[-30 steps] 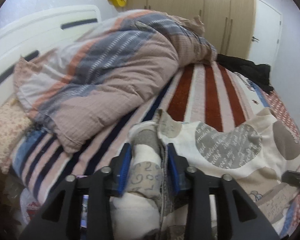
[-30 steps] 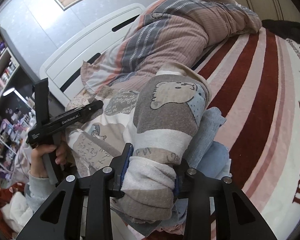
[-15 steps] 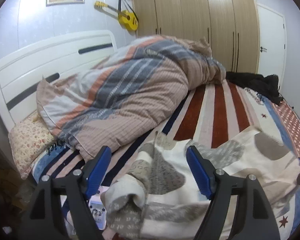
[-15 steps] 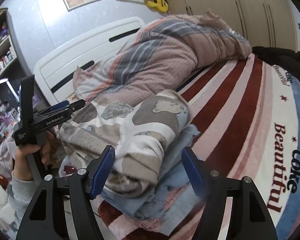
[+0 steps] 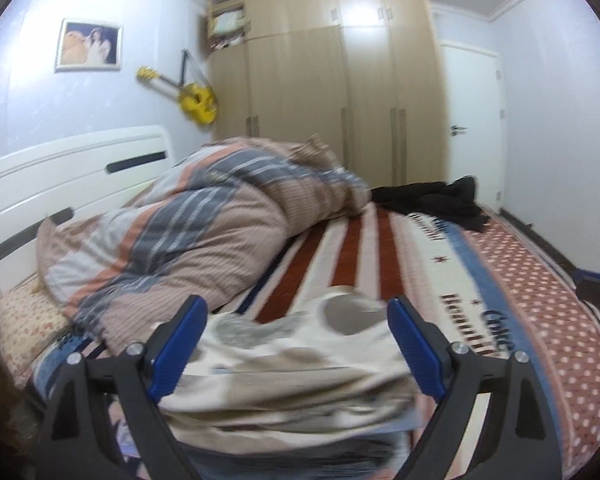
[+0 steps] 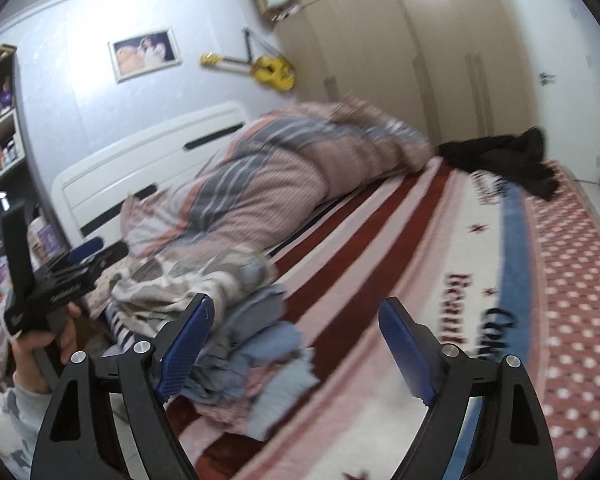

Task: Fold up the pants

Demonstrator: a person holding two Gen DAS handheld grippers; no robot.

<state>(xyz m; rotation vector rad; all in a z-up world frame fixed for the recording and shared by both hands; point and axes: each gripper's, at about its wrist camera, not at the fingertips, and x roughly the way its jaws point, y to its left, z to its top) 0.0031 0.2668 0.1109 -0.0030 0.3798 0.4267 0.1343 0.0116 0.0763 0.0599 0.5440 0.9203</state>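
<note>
Both claws have let go of the pants [image 5: 300, 356] and pulled back; the left claw [image 5: 296, 350] and right claw [image 6: 294, 346] are spreading wider, pads clear of cloth. The folded pants lie on a stack of clothes [image 6: 256, 344] at the bed's [image 6: 480, 248] edge, beside the rumpled duvet [image 5: 204, 232]

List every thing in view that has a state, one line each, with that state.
Left gripper: jaws opening, pads clear of the pants.
Right gripper: jaws opening, nothing between them.
Pants: folded, lying on top of the pile.
Pile: stacked at the bed's near edge.
Quilt: bunched up by the headboard.
Black garment: crumpled at the far end of the bed.
Wardrobe: main doors shut.
Door: shut.
</note>
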